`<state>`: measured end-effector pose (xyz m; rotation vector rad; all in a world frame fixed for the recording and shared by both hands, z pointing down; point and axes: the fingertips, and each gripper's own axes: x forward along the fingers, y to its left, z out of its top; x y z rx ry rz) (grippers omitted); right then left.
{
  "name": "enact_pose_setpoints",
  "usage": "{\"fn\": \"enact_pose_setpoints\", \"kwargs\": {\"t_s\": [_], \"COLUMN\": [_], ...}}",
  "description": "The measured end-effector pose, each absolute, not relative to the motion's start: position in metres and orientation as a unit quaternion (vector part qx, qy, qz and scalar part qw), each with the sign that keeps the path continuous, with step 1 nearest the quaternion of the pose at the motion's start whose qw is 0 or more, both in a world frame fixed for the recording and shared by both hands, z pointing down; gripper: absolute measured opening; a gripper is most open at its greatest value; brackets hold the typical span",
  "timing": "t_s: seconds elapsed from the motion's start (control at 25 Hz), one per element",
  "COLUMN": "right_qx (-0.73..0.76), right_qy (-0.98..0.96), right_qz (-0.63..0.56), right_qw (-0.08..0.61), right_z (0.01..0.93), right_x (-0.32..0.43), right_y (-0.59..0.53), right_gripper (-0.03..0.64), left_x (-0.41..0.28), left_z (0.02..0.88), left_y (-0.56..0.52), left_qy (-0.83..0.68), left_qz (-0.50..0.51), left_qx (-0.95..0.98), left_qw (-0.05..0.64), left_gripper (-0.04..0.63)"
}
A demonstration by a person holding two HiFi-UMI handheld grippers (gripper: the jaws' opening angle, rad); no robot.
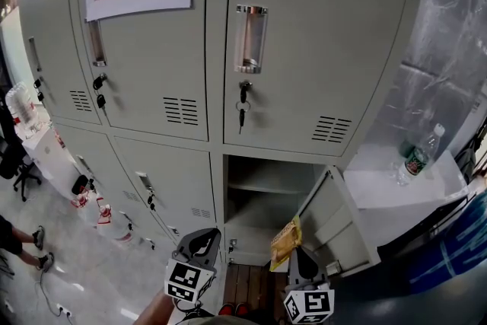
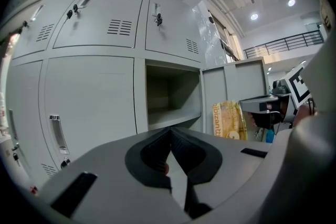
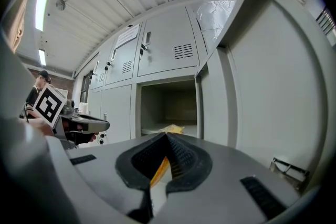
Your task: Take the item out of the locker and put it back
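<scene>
The left gripper (image 2: pixel 170 135) has its fingers pressed together on nothing, and the open locker compartment (image 2: pixel 157 93) lies ahead of them. To their right, the yellow snack packet (image 1: pixel 285 242) is pinched by one edge in the right gripper (image 3: pixel 167 140), just outside the compartment. It looks light, thin and crinkly, so probably floppy, and an edge seam suits it. The left gripper view alone shows its printed face. The right gripper view shows it edge-on between the fingers.
</scene>
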<state>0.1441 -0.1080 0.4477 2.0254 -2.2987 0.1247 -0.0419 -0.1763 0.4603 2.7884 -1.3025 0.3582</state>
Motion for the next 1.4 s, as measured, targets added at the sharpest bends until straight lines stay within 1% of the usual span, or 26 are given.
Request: {"fn": "enact_pose_setpoints", "kwargs": {"t_s": [0.52,0.96,1.4], "right_qx": [0.639,0.619,0.616], "right_qy": [-0.769,-0.786,-0.787], "right_qz": [0.016,-0.004,0.000], "right_qw": [0.021,-0.014,-0.026], "right_z": [0.426,0.391,0.380], "right_x": [0.134,0.126,0.132], "right_y": [-0.131,-0.184,-0.231], "right_gripper": [0.017,0.017,0.017], "left_x": [-0.039,-0.038,-0.043], "left_z": [0.448,0.431,0.437], "left_y": [-0.187,-0.205,-0.214], "left_qy": [-0.432,-0.448,-0.463], "left_qz": [0.111,0.108,0.114], "left_qx": [0.895,0.887,0.879], "left_qw": [0.017,0.017,0.024], "left_gripper": [0.021,0.021,0.021]}}
